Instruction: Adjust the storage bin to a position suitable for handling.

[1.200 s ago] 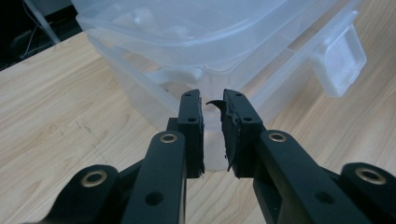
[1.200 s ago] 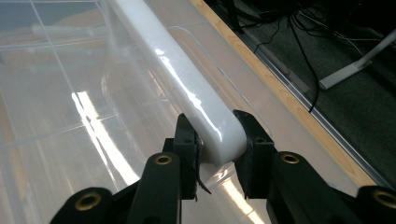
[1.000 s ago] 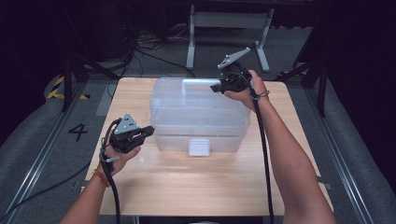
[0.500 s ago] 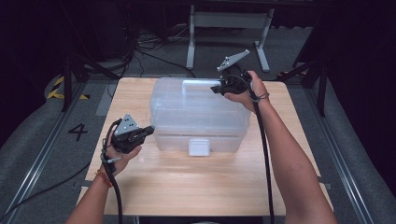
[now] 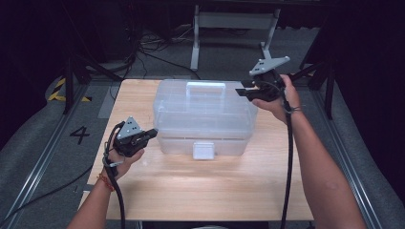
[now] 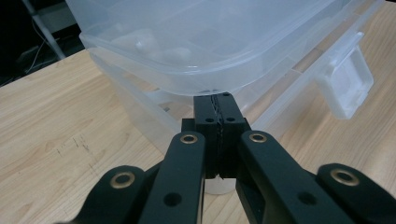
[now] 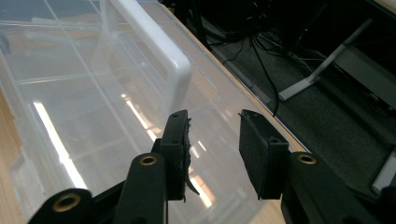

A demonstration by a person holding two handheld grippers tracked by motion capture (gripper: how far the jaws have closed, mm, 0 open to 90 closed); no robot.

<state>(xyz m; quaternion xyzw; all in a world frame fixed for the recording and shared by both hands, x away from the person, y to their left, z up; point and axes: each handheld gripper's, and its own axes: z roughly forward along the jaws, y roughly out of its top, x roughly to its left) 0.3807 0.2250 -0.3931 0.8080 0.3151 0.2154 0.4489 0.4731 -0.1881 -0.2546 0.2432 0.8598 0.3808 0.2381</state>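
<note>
Currently the clear plastic box (image 5: 203, 117) is sitting mid-counter (image 5: 200, 191); the left gripper (image 5: 152, 132), jaws shut, is nudging under its lid rim, while the right gripper (image 5: 241, 91), jaws just opening, empty, is hovering; the box could skid sideways.

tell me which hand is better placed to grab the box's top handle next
Right. The right gripper is open, level with the lid beside the handle. The left gripper is shut, low at the box corner.

The clear box's (image 6: 196, 51) pale contents, perhaps small parts, stay blurred.
</note>
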